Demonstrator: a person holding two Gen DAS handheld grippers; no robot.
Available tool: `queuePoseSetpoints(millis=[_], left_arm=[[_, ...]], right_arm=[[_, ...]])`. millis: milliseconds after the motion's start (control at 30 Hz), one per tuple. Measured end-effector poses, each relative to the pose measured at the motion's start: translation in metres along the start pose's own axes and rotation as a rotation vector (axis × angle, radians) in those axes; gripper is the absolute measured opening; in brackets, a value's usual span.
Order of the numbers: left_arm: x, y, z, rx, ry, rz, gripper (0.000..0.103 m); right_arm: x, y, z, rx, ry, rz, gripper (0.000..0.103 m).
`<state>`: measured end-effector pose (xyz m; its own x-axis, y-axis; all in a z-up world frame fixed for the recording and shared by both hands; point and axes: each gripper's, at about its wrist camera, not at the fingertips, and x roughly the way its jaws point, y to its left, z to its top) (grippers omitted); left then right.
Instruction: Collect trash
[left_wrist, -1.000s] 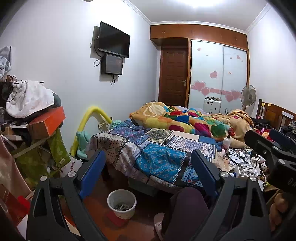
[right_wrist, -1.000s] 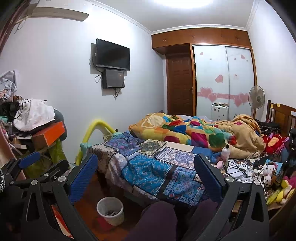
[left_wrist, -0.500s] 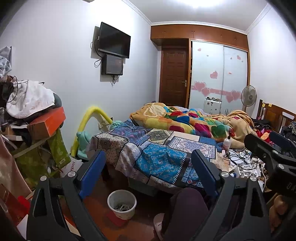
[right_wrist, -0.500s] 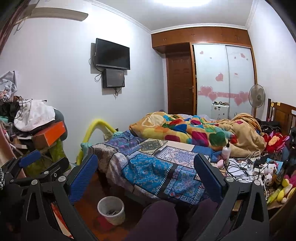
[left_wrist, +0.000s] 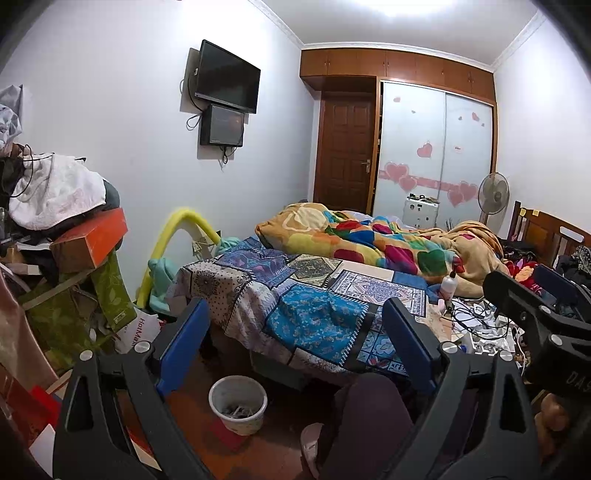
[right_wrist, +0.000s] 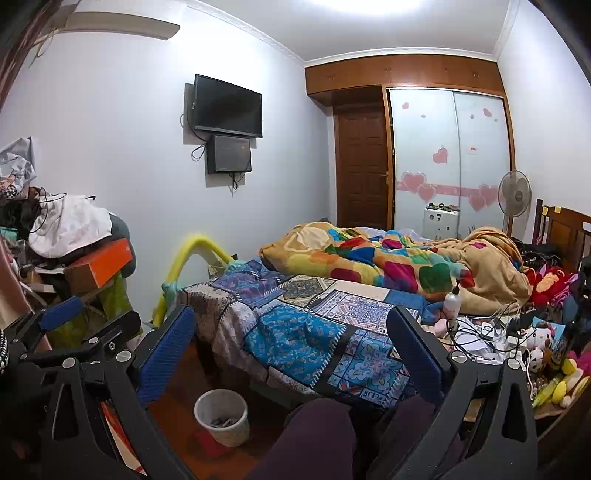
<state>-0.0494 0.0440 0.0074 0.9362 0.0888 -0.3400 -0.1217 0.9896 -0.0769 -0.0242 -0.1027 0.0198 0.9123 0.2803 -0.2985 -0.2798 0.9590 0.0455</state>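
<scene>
Bedroom seen along both grippers. Left gripper (left_wrist: 295, 332) and right gripper (right_wrist: 291, 343) are held level, fingers wide apart, nothing between them. White waste bin (left_wrist: 238, 404) stands on the floor at the bed's (left_wrist: 306, 314) foot and holds some scraps; loose papers and cables (right_wrist: 480, 332) crowd the bed's right edge. The stage cannot be fixed. The person's knees (right_wrist: 317, 435) lie between grippers and bin
</scene>
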Motion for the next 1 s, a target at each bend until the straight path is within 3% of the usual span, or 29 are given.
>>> queuePoseSetpoints(millis=[1000], left_arm=[[-0.0017, 0.0022, 0.0011, -0.031, -0.002, -0.036, 0.095]], right_arm=[[0.0008, -0.0069, 0.0017, 0.001, 0.008, 0.015, 0.103]])
